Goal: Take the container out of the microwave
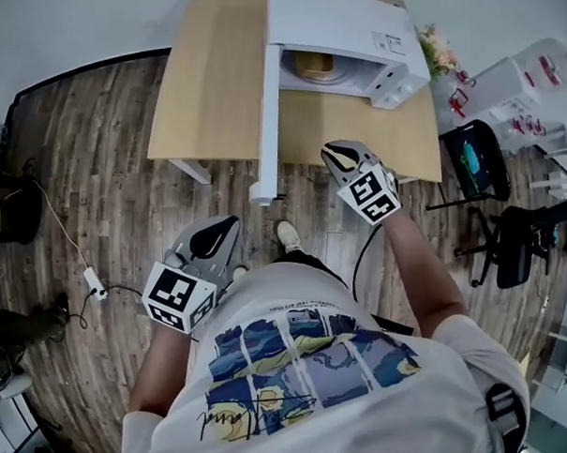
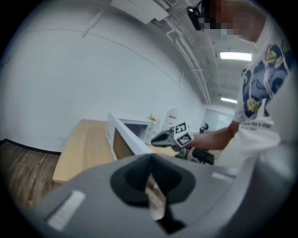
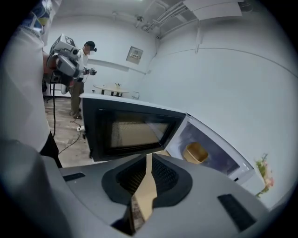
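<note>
A white microwave (image 1: 336, 26) stands on a wooden table (image 1: 212, 83), its door (image 1: 268, 128) swung wide open toward me. Inside sits a tan container (image 1: 312, 65), seen too in the right gripper view as a small tan bowl (image 3: 195, 152) in the cavity. My right gripper (image 1: 335, 155) hovers over the table's front edge, short of the opening, shut and holding nothing. In its own view the right gripper (image 3: 149, 159) points at the dark door window (image 3: 132, 132). My left gripper (image 1: 225, 229) hangs low over the floor by my body, shut and holding nothing. From the left gripper (image 2: 150, 160) the microwave (image 2: 135, 128) looks far off.
Black office chairs (image 1: 478, 161) stand to the right of the table. A cable with a white plug (image 1: 95, 282) lies on the wood floor at left. Flowers (image 1: 437, 47) sit beside the microwave. Another person (image 3: 84, 69) stands at the far end of the room.
</note>
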Demonstrator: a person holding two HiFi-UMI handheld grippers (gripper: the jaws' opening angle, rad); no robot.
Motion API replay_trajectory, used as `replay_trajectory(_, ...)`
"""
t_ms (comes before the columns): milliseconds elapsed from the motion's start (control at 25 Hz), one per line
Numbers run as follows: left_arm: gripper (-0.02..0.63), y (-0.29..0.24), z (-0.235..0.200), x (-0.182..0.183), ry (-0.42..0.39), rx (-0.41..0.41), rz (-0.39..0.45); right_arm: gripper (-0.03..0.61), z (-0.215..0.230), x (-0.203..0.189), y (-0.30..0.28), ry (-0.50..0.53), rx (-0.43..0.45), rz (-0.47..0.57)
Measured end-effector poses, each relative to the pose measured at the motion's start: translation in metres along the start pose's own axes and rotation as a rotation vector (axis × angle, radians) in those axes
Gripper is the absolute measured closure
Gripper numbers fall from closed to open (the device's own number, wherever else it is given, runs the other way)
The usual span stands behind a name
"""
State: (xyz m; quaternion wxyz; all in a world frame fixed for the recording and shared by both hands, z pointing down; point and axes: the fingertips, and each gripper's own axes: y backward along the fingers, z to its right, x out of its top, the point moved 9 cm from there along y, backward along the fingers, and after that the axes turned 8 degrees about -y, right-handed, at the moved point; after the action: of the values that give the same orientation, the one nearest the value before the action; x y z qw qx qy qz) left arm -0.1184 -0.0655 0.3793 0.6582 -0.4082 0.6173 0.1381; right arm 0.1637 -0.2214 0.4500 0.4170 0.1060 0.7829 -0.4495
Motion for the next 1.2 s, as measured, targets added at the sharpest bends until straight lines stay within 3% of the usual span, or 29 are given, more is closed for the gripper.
replay_trajectory(240,0.604,-0.032,-0.019,0.020,0.044,0.114,0.000,0.546,0.081,-0.004,-0.066,0.103,0.000,-0.043)
replay_trajectory(520,0.604,-0.062,-0.029,0.032,0.083,0.216,-0.023,0.522,0.141,-0.012,-0.129,0.217,0.008,-0.086)
replay_trajectory(920,0.604,-0.077,-0.036,0.036,0.153,0.336,-0.065,0.502,0.178,-0.014,-0.191,0.345,-0.023,-0.136)
replay_trajectory(1200,0.604,-0.087,-0.041,0.039,0.165,0.356,-0.085,0.503,0.191,-0.014,-0.215,0.387,-0.005,-0.156)
